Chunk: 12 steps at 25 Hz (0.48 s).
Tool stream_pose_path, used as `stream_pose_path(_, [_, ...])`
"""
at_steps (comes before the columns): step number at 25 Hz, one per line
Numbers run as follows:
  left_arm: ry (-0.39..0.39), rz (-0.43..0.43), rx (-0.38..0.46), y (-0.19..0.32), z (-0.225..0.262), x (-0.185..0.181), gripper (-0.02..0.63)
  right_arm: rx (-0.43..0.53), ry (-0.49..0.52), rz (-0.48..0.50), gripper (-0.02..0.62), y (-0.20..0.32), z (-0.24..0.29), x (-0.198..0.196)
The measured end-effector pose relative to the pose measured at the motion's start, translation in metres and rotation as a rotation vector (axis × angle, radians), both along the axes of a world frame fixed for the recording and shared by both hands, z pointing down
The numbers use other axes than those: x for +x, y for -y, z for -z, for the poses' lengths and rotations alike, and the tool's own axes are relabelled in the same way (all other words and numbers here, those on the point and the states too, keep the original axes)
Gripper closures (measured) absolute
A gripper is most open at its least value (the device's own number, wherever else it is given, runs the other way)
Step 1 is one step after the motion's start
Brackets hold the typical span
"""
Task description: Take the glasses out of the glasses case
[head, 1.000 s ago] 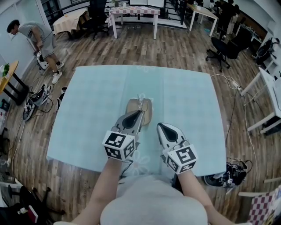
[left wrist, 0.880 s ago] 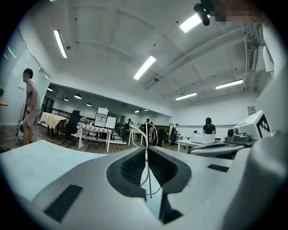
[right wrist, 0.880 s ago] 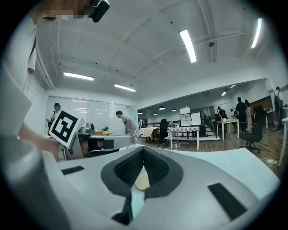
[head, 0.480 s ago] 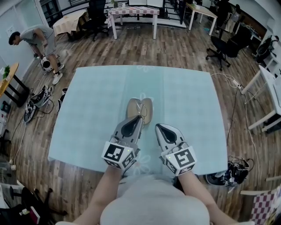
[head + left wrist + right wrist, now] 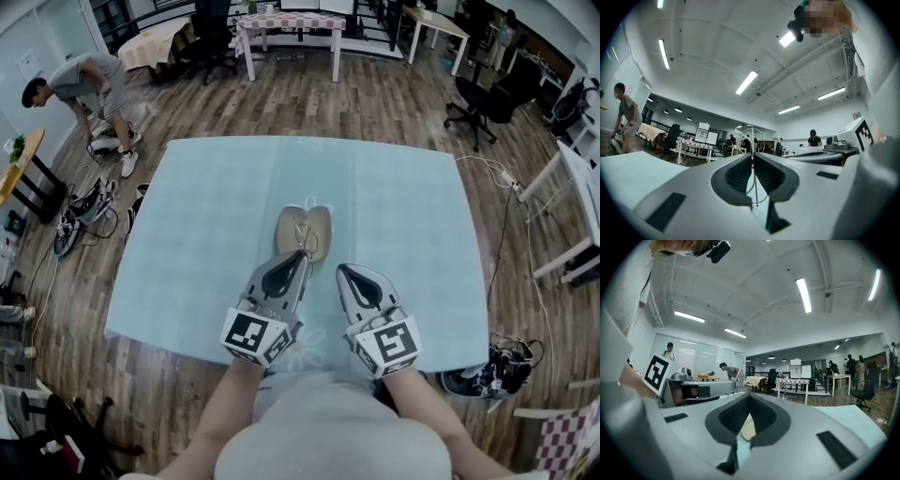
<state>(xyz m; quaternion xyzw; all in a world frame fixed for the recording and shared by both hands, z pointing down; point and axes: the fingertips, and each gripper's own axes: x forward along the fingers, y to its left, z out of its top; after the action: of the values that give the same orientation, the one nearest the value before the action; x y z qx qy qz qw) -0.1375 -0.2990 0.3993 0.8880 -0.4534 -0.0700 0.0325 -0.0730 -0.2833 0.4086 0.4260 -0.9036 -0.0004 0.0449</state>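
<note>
**Left gripper has the glasses by a skinny wire, go easy on the lift**

The left gripper (image 5: pixel 298 255) is pinched tight on a thin wire part of the glasses (image 5: pixel 752 140), and the rest of the frame sticks up past the jaw tips. In the head view the glasses sit right over the near end of the open glasses case (image 5: pixel 314 225), which lies mid-way across the blue-covered table (image 5: pixel 216 216). I can't tell whether the frame is fully clear of the case or touching its edge. The right gripper (image 5: pixel 749 399) hovers just beside the left one, jaws together with nothing in them. Its own view only shows a sliver of the tan case below.

My take: the grab is done and the lift-out is the step in hand. That wire is flimsy, so I'd hold the squeeze steady and raise it straight up, slowly. That way the frame doesn't twist in the pads or snag the case rim. If the case comes along, the free gripper could press it down. Then set the glasses on bare cloth, well apart from the case.
</note>
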Motion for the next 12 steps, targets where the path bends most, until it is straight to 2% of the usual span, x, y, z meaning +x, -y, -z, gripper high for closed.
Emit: stream_pose_path(12, [0.017,-0.01,0.003,-0.0026,-0.0002,0.0003,0.578,0.008,0.013,-0.016,0.589,-0.0011,0.0035,-0.0017])
